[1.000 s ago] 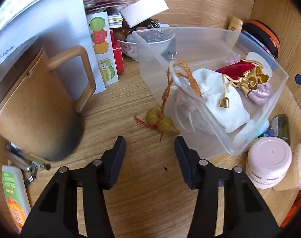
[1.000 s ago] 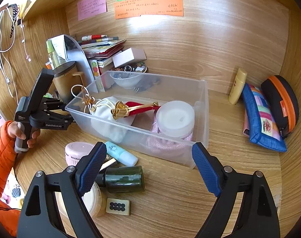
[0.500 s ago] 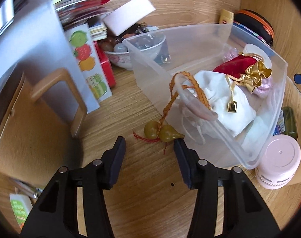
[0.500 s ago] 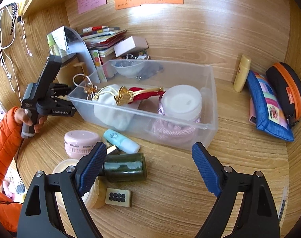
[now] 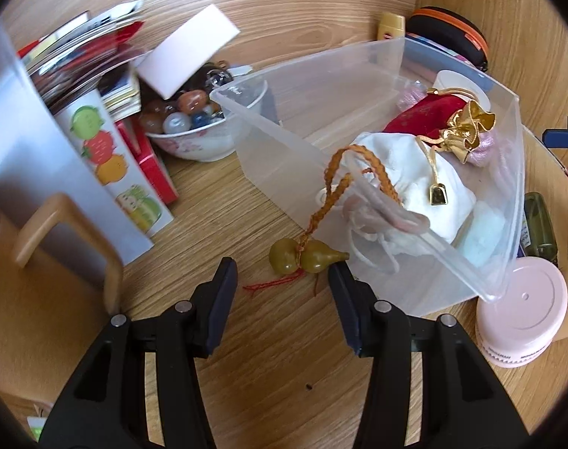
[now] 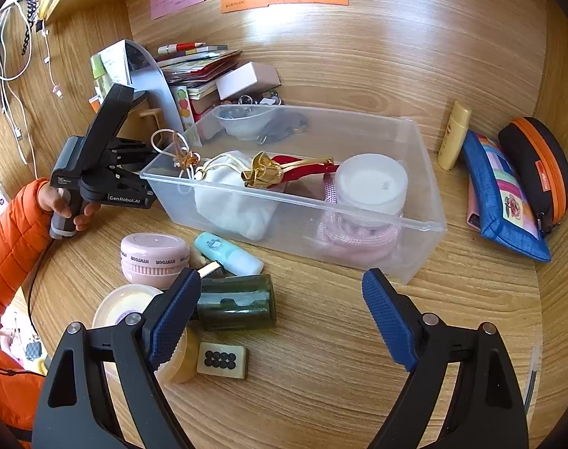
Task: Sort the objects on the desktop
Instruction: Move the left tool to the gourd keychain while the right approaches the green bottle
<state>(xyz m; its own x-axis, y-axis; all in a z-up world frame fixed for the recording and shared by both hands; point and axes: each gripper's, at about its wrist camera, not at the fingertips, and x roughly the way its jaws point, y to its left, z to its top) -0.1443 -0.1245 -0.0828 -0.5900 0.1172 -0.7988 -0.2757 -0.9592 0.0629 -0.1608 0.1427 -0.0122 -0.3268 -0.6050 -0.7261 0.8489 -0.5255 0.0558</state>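
Observation:
A clear plastic bin holds a white pouch, a red and gold pouch and a white-lidded jar. A small gourd charm lies on the desk by the bin's corner, its orange cord draped over the rim. My left gripper is open, its tips on either side of the gourd, not touching. My right gripper is open and empty in front of the bin, near a dark green bottle.
A pink jar, a light blue tube, a round tin and a mahjong tile lie left of the right gripper. A brown mug, books and a bowl of stones stand left. Pouches lie right.
My left gripper has moved forward and right, so the gourd charm now lies between its tips. The right gripper has barely moved.

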